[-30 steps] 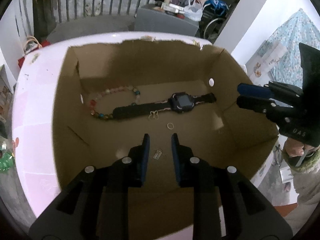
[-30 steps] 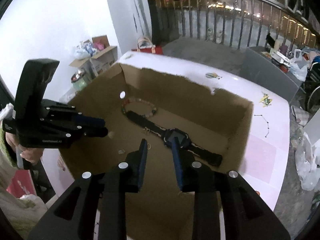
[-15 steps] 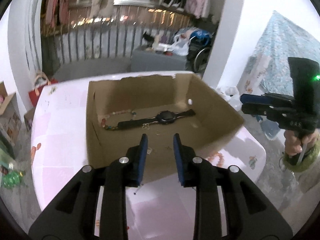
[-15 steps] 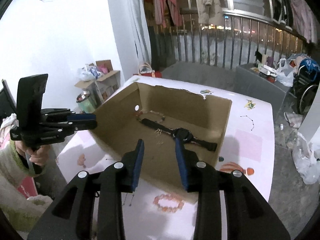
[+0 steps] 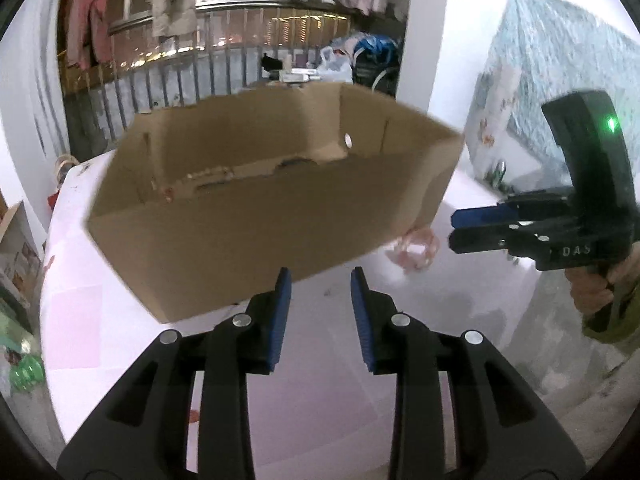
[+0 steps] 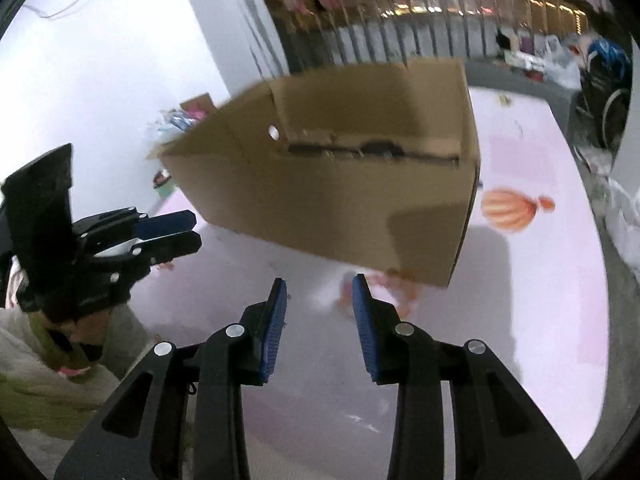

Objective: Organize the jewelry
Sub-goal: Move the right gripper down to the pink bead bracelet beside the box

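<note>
Right wrist view: pink bead bracelet (image 6: 376, 292) on tabletop (image 6: 520, 320), just beyond right gripper (image 6: 320, 312), against cardboard box (image 6: 340, 200). Jaws narrowly parted, empty, just opening. Left gripper (image 5: 320, 308) farther, likewise empty.

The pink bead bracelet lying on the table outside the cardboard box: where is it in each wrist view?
Left wrist: pink bead bracelet right of centre, at the box's right corner.
Right wrist: centre, below the box's near corner.
Shared landmark: cardboard box.

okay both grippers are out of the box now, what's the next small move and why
Probably ease the right gripper down toward the pink bead bracelet lying on the table beside the cardboard box. It's still outside the box, and that gripper's fingers are open and empty.
</note>
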Available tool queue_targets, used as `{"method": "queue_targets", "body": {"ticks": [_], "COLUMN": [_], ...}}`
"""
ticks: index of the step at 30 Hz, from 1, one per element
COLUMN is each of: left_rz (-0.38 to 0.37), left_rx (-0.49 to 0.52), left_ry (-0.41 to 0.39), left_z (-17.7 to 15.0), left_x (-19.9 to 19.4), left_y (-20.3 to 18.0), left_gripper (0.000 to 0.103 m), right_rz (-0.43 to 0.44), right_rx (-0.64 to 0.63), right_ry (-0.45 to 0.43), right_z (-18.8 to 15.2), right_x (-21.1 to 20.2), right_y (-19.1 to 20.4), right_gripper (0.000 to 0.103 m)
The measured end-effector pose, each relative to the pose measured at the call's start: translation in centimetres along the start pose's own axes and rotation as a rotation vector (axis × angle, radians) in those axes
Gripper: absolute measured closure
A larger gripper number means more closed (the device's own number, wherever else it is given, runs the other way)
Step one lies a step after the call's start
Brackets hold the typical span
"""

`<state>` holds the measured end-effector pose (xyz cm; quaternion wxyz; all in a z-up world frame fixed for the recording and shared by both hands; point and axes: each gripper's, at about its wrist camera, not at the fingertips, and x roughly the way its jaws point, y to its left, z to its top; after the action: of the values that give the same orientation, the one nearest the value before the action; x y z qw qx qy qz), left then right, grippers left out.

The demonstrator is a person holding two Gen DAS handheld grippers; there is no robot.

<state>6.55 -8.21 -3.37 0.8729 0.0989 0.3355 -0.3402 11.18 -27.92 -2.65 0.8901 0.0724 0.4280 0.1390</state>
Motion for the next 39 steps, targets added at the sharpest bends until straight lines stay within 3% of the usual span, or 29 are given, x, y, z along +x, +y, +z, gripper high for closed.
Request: {"method": "queue_targets", "body": {"ticks": [10,15,25,29,39], "left_rz": [0.008,0.040,0.033,0.005,0.012], "left_rx": [0.056,0.055,0.098,0.146,0.135], "left_ry": [0.037,0.080,0.106,0.111,0.108], "left_z": [-0.5,-0.6,-0.6,-0.5,-0.6], "left_x": [5.3,6.9,7.1,7.2,6.9], "left_y": [-1.5,-1.2,-1.5,-1.9,-1.9], "left_gripper": [0.075,0.084,0.087,0.098,0.099], "right_rz": [-0.057,-0.056,-0.056,-0.056,-0.062], "right_rx": [0.010,0.017,0.008,0.017,0.017], "right_ry": [0.031,0.032,0.038,0.038,0.034], "right_z": [-0.8,-0.6,-0.9,-1.0,-1.3], "right_x": [3.6,4.1,4.7,4.6,3.8], "right_y": [-0.9,-1.0,-0.7,-0.9,-1.0], "right_gripper": [0.069,0.069,0.069,0.069,0.069]}}
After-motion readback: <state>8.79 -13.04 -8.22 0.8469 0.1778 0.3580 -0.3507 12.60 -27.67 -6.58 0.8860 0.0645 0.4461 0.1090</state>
